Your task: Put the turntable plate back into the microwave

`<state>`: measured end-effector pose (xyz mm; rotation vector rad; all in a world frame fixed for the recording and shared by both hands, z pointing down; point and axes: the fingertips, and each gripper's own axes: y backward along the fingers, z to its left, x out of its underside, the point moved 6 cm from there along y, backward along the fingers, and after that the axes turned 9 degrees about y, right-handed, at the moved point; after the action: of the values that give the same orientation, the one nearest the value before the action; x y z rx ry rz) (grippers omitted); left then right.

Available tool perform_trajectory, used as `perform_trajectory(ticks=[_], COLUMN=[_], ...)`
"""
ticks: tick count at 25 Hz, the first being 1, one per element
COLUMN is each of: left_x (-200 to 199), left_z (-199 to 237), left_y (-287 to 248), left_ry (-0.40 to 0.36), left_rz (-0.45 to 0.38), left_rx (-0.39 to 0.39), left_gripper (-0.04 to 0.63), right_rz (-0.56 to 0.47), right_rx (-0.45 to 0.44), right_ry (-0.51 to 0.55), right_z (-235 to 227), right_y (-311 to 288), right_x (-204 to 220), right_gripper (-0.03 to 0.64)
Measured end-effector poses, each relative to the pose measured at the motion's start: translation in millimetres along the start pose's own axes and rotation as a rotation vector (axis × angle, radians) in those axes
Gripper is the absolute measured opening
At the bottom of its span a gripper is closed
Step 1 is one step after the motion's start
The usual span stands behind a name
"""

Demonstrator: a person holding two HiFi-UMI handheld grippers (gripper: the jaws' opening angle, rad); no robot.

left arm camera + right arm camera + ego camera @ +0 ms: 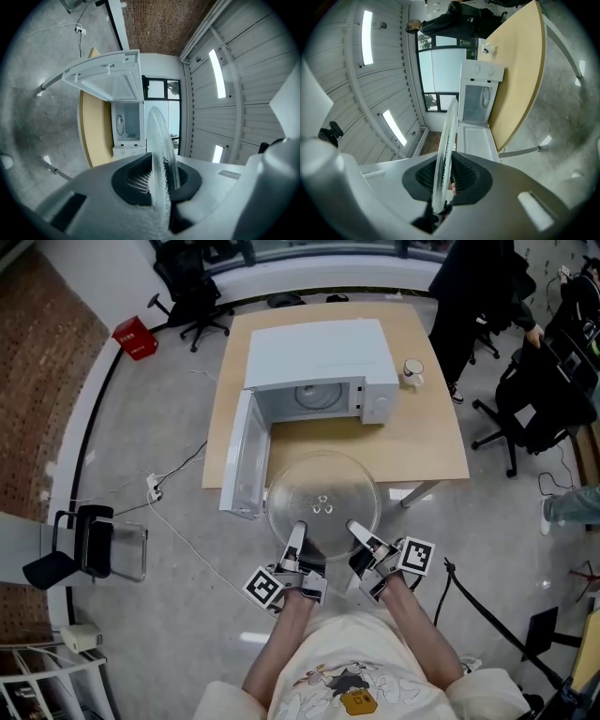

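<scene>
Head view, with both gripper views. The round clear glass turntable plate (pixel 323 486) is held roughly level in the air at the near edge of the pale wooden table (pixel 436 432), carried by both grippers at once. The left gripper (pixel 296 532) is clamped on the plate's rim at about 7 o'clock and the right gripper (pixel 361 531) at about 5 o'clock; each gripper view shows the glass edge running between the ribbed black pads, which press on it from both sides. The white microwave (pixel 319 357) stands at 12 o'clock from the plate, its open cavity (pixel 314 397) facing the person. Its door (pixel 239 460) is swung fully out on the left hinge and reaches toward the plate's 9 to 10 o'clock side. Both grippers sit equally far from the cavity, behind the plate, so the far rim at 12 o'clock would enter first. The coming move appears to be a straight push toward 12 o'clock, with the plate kept level and clear of the door edge.
</scene>
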<state>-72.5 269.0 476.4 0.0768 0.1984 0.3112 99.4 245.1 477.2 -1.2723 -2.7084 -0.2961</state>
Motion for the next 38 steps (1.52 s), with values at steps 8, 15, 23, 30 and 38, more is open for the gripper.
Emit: perform_trajectory(ticks=[8,15,23,30,38], left_x=[1.7,-33.1,-81.1,-93.8,-94.7], left_z=[10.4,14.6,12.7,28.9,65.1], left_y=[-20.8,-70.6,-134.9,-176.0,-212.8], left_ry=[0.017,0.018,-0.004,0.006,0.006], left_rz=[-0.021,0.002,0.087,0.07,-0.05], left_rx=[-0.027,-0.026,-0.06,-0.109,-0.13], left_gripper=[0.032,0.032,0.028,0.031,0.031], right_rz=[0.021,0.001,-0.07,-0.076,-0.146], right_rx=[0.01,0.016,0.006,0.032,0.089], right_ry=[-0.047,-0.052,-0.026,-0.025,-0.076], right_z=[-16.7,-33.6,-51.6,-71.9,-114.7], right_y=[-5.7,-51.6,-107.3,-130.7,-138.1], right_x=[-18.3,-47.6,-81.2,-112.8,-136.1], right_gripper=[0.044,0.043,0.043,0.046,0.046])
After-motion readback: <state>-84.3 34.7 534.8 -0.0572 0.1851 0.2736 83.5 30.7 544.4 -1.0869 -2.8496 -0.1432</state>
